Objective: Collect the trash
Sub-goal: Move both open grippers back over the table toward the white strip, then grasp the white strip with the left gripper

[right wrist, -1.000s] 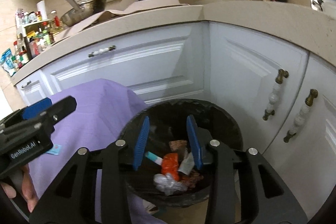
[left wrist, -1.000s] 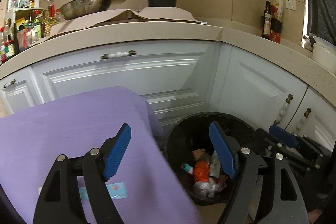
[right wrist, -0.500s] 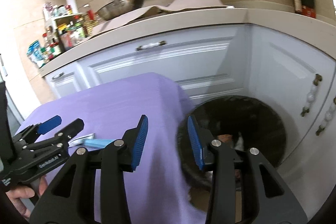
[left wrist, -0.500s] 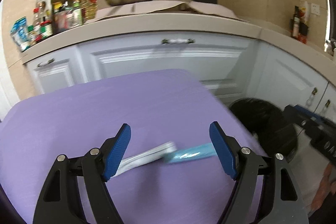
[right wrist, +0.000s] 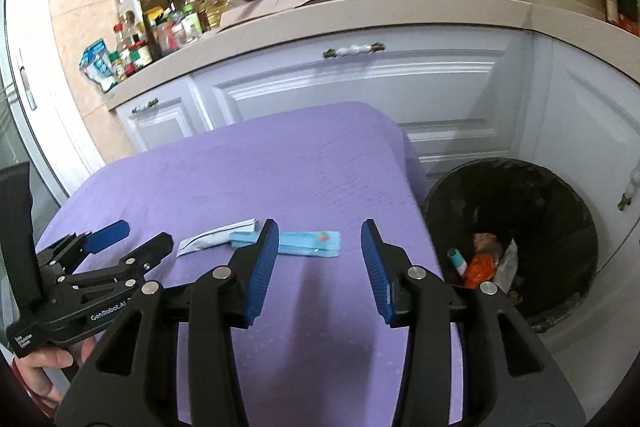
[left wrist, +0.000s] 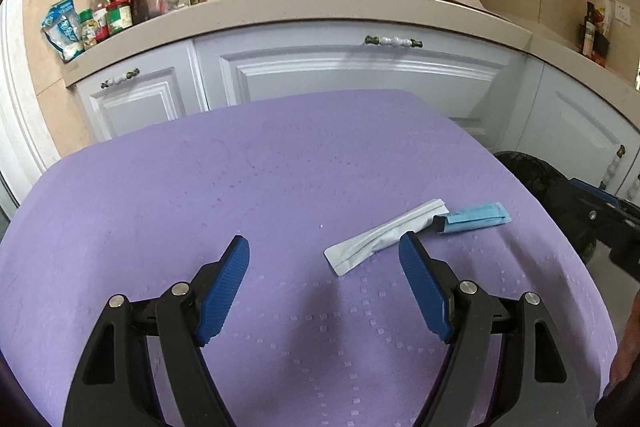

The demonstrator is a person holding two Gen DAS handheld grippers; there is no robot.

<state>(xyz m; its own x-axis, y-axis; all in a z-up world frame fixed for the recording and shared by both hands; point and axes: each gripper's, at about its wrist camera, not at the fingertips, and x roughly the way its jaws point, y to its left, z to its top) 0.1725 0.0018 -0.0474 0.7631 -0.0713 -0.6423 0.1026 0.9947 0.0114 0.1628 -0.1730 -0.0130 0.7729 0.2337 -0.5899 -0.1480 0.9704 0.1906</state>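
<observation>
Two flat wrappers lie on the purple table [left wrist: 280,167]: a white sachet [left wrist: 384,235] and, touching its right end, a light blue packet [left wrist: 476,218]. My left gripper [left wrist: 324,263] hovers open just short of the white sachet, nothing between its fingers. In the right wrist view the white sachet [right wrist: 216,238] and the blue packet [right wrist: 308,243] lie ahead of my right gripper [right wrist: 320,245]. Its jaws stand apart and empty above the table's right side. The left gripper [right wrist: 124,239] shows at lower left. The black-lined bin [right wrist: 516,183] holds several scraps.
White cabinets [left wrist: 360,75] and a beige counter [left wrist: 320,11] with bottles, a pan and a black pot run behind the table. The bin [left wrist: 536,175] stands on the floor at the table's right edge. A person's hand [right wrist: 44,363] holds the left tool.
Both grippers swung left from over the bin to above the purple table, bringing the two wrappers into view. The right jaws stand a little wider than before.
</observation>
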